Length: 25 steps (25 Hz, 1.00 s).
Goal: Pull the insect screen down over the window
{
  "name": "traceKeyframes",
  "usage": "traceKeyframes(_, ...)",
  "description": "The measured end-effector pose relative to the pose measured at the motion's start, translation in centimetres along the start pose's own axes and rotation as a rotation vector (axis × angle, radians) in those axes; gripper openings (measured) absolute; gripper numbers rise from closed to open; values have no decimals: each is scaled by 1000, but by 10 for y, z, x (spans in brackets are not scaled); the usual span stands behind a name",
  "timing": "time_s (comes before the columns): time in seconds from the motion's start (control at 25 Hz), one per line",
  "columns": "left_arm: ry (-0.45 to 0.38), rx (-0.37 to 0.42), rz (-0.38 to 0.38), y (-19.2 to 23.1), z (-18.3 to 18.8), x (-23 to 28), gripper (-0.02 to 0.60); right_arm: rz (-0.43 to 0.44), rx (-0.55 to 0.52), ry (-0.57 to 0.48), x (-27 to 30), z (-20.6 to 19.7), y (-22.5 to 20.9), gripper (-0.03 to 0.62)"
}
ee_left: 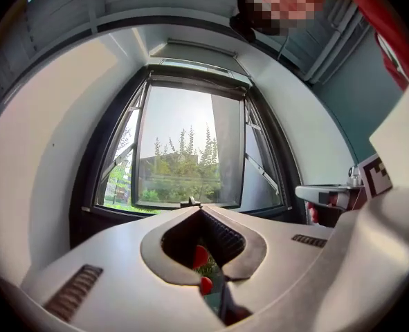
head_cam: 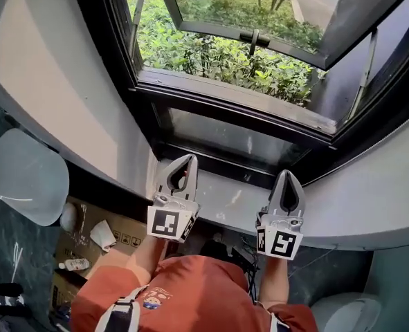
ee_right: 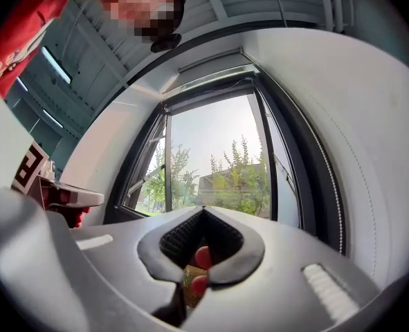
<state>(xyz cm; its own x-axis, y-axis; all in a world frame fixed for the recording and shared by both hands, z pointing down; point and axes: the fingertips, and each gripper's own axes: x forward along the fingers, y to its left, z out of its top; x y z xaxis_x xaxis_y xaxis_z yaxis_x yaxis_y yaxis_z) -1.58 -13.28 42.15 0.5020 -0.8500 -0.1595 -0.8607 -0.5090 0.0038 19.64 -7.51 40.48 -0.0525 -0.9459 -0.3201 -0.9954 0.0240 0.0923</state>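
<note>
Both grippers are clenched and empty. The left gripper (head_cam: 185, 162) and right gripper (head_cam: 287, 177) sit low, side by side over the sill (head_cam: 225, 200), tips pointing at the window (head_cam: 232, 101). In each gripper view the jaws are together with nothing between them.

The sash (head_cam: 259, 37) is swung outward and the opening is bare, with plants (head_cam: 211, 54) outside. No mesh covers the glass. The screen looks rolled up at the head of the frame: a pale rail (ee_left: 197, 70) runs across the top in the left gripper view and shows again in the right gripper view (ee_right: 207, 81). It is probably the screen's pull rail or its housing, but it's too small to tell which, and no tab is visible.

Handling, as a judgement:
- The mesh is light, soft and easy to crease or tear, so don't pinch it.
- The rail is stiff and is the place to grab, near the middle or with both ends evenly, so it doesn't skew in its tracks.
- Expect a spring pulling back up.

The rail is high above both grippers and well apart from them, so a long reach up comes first.
</note>
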Motion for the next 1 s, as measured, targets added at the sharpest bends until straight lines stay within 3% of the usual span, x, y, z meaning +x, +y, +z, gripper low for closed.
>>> traceKeyframes(0.32,-9,38,7,-12,0,53,5,0,22,-12,37,-15,-42,9)
traceKeyframes(1.0,-35,35,-47,13,4,81,5,-44,-5,-23,70,-15,-28,9)
